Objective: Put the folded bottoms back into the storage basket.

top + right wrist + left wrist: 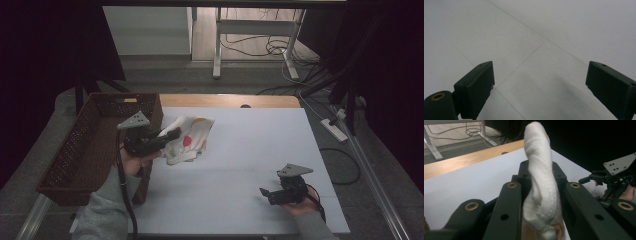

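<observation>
Both jaws of left gripper (172, 134) pinch cloth (189, 140) beside basket (80, 150).

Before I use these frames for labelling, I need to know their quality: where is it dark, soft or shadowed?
High view: dim, the corners fall to black, but the white table cover and basket read clearly. Left gripper view: the cloth between the jaws is close and slightly soft, with black background at right. Right gripper view: even grey light, with a soft shadow on the cover between the open jaws.

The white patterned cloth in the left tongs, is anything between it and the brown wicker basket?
Nothing visible. The white patterned cloth, pinched in the left tongs, hangs just beside the brown wicker basket, whose near wall is the only thing to clear.
</observation>
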The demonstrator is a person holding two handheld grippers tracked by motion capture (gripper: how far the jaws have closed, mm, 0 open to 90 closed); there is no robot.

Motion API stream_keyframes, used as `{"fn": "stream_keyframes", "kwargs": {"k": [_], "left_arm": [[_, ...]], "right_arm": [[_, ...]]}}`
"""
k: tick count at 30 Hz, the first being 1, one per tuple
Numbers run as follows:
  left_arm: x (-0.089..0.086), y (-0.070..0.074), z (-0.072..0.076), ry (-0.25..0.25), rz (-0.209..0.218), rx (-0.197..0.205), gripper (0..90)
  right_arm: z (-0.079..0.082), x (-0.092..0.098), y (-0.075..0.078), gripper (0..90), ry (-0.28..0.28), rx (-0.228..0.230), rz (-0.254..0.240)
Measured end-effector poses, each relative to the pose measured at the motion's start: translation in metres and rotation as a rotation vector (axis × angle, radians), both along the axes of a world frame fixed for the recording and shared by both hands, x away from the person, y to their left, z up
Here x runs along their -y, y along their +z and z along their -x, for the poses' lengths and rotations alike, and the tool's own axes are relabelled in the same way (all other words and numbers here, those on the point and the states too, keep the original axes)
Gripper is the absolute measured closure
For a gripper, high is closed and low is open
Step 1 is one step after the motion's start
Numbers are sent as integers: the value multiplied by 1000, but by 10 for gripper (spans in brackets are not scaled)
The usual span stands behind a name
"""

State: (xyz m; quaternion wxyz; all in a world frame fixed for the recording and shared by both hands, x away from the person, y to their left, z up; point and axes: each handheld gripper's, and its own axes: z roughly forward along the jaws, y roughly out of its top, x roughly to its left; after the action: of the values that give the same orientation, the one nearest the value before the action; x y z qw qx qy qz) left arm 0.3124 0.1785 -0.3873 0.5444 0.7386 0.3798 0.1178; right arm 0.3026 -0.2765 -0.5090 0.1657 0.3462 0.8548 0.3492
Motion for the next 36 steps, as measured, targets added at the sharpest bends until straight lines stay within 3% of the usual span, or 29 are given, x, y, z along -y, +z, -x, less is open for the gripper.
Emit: {"fn": "stream_keyframes", "kwargs": {"k": [36], "left_arm": [[-44,15,9,65,40,28,753]], "right_arm": [[0,0,0,88,-5,1,0]]}}
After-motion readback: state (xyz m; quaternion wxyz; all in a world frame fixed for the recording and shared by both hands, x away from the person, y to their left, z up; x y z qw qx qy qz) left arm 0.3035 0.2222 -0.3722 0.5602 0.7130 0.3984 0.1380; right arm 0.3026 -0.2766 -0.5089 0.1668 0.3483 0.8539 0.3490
